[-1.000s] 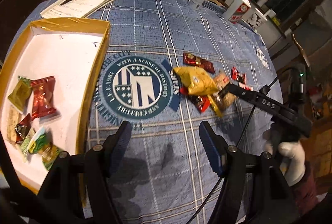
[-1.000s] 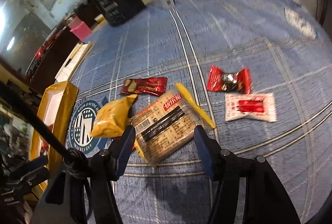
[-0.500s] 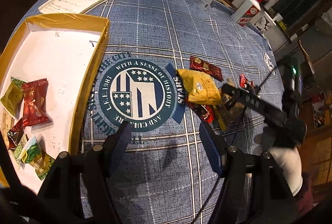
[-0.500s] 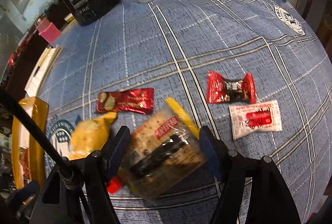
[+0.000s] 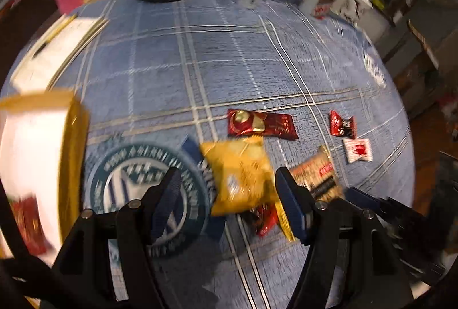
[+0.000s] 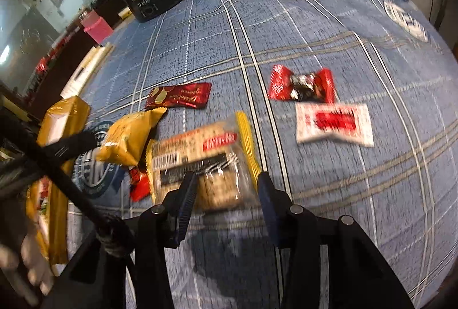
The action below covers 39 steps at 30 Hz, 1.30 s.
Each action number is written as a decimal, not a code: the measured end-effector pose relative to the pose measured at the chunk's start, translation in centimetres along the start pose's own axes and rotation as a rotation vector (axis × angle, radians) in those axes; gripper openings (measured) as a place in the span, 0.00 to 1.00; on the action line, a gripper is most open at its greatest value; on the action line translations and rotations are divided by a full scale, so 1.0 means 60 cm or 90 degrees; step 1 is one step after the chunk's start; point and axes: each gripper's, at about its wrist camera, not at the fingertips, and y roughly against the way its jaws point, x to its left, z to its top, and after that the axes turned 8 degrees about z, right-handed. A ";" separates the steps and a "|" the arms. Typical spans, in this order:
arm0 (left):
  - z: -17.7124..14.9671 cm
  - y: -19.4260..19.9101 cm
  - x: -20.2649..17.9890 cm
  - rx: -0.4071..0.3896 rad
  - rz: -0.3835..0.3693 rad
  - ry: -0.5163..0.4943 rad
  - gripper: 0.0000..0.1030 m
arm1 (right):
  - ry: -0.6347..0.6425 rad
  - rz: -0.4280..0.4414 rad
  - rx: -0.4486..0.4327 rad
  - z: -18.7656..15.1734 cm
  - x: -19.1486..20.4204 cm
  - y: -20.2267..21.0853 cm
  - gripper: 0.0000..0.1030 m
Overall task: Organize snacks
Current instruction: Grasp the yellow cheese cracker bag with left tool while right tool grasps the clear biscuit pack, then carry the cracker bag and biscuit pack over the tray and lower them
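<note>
- Yellow crinkled chip bag (image 5: 243, 180) now sits between the parted, empty fingers of the left gripper (image 5: 229, 194), which was back over the round emblem (image 5: 137, 188) a second ago.
- Right gripper (image 6: 226, 191) has slid forward around the clear cracker pack (image 6: 206, 157); its jaws are closing, with the pack's near end between them, pads not yet pressing.
- Gold-rimmed tray (image 5: 71, 160), left of the emblem, holds a red wrapped sweet (image 5: 27, 220); the rest is cut off.
- Glossy red bar wrapper (image 6: 180, 100), twisted red candy (image 6: 303, 85) and flat white sachet (image 6: 335, 122) lie right of the emblem on the blue checked tablecloth (image 6: 315, 37).
</note>
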 end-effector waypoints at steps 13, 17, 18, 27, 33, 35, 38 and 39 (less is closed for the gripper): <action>-0.015 -0.040 -0.023 0.034 -0.017 -0.062 0.46 | -0.114 0.089 0.011 -0.028 -0.011 0.006 0.49; -0.032 -0.010 0.007 0.014 -0.021 -0.033 0.46 | -0.139 0.078 0.003 -0.004 -0.003 -0.007 0.58; -0.038 0.000 0.017 0.006 -0.020 -0.027 0.46 | -0.143 0.071 0.005 0.003 0.000 -0.014 0.60; -0.106 0.087 0.101 -0.051 -0.002 0.034 0.46 | -0.155 -0.025 0.030 0.058 0.053 -0.078 0.82; -0.140 0.118 0.167 -0.066 0.000 0.079 0.46 | -0.036 -0.181 0.035 0.049 0.118 -0.117 0.80; -0.153 0.131 0.195 -0.072 -0.003 0.103 0.46 | -0.010 -0.196 0.019 0.037 0.128 -0.117 0.71; -0.171 0.148 0.246 -0.078 -0.006 0.141 0.46 | -0.011 -0.166 0.007 0.023 0.125 -0.108 0.69; -0.177 0.153 0.264 -0.079 -0.007 0.154 0.46 | -0.017 -0.155 0.003 0.019 0.123 -0.103 0.69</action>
